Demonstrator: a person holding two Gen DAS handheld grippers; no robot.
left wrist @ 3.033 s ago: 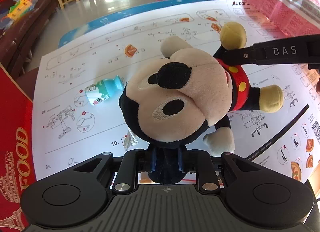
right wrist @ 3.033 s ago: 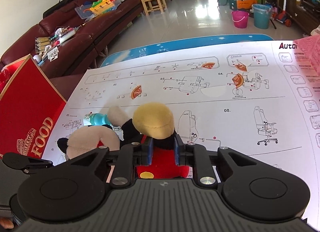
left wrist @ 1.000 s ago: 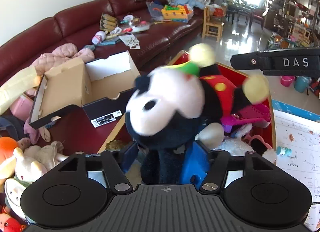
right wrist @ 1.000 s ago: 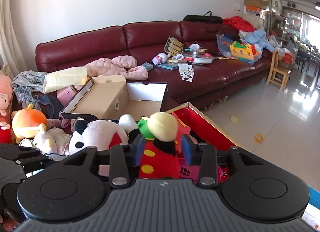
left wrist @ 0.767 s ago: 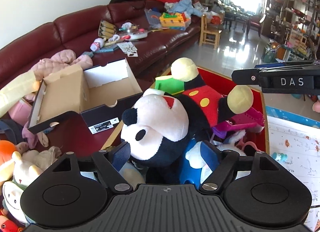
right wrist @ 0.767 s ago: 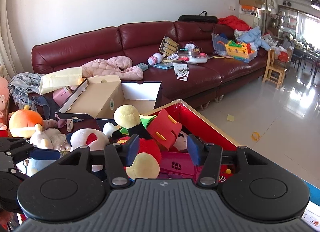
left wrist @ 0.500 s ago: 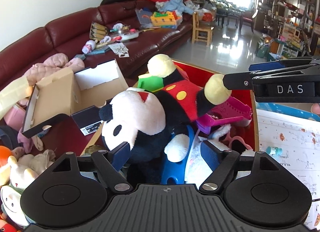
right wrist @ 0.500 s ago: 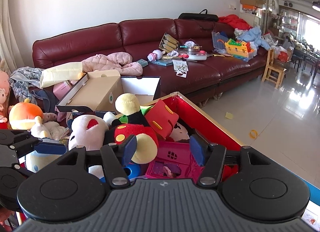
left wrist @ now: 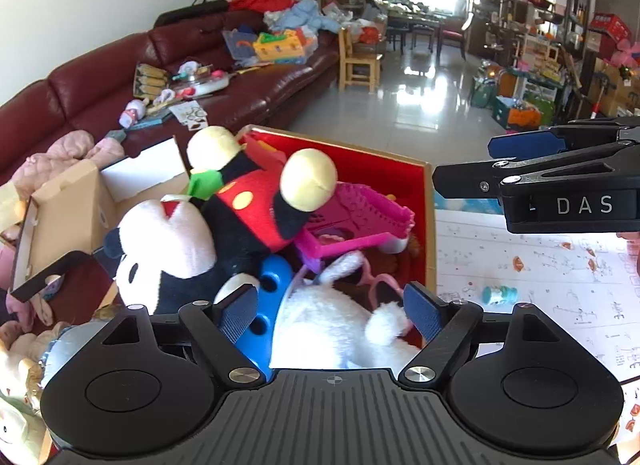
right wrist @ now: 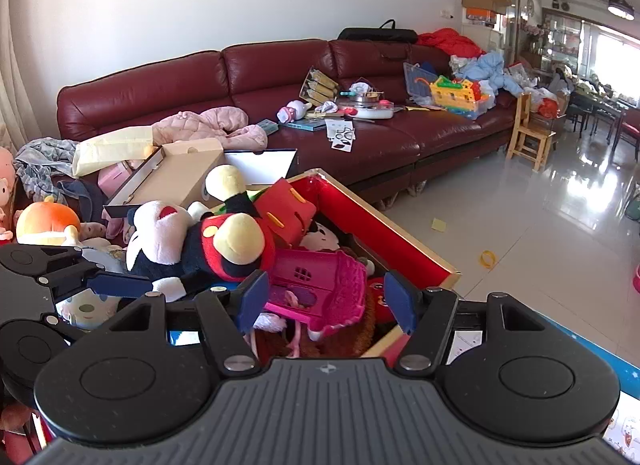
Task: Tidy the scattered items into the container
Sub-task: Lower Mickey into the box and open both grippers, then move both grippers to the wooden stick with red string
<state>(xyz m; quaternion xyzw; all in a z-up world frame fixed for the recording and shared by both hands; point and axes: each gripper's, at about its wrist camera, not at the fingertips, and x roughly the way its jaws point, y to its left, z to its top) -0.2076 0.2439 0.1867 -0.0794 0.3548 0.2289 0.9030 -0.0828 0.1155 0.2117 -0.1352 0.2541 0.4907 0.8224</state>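
1. The left gripper [left wrist: 331, 311] is nearest in its own view. Its jaws stand wide apart and press on nothing; below the gap lie a white plush [left wrist: 332, 329] and a blue plastic piece [left wrist: 262, 305].
2. The right gripper [right wrist: 326, 301] has its jaws opening, with nothing gripped between them. Its blue pads [right wrist: 252, 299] stand on either side of a pink toy house [right wrist: 320, 285] without touching it.
3. The mouse plush [left wrist: 224, 217] lies on top of the pile in the red box [left wrist: 428, 225], free of both grippers. Its white face is turned to the left and its yellow feet point up and away.
4. In the right wrist view the same mouse plush [right wrist: 200, 241] leans over the left part of the red box [right wrist: 400, 241], just beside a red folded toy [right wrist: 286, 213].
5. To the right of the box lies a large instruction sheet [left wrist: 540, 265], and a small teal bottle [left wrist: 498, 295] lies on it, well apart from the box.
6. Behind the box stands an open cardboard shoebox [right wrist: 180, 177].
7. Farther away is a dark red sofa [right wrist: 280, 69] covered with clothes and toys, and a small wooden chair [right wrist: 530, 137] stands on the shiny floor.
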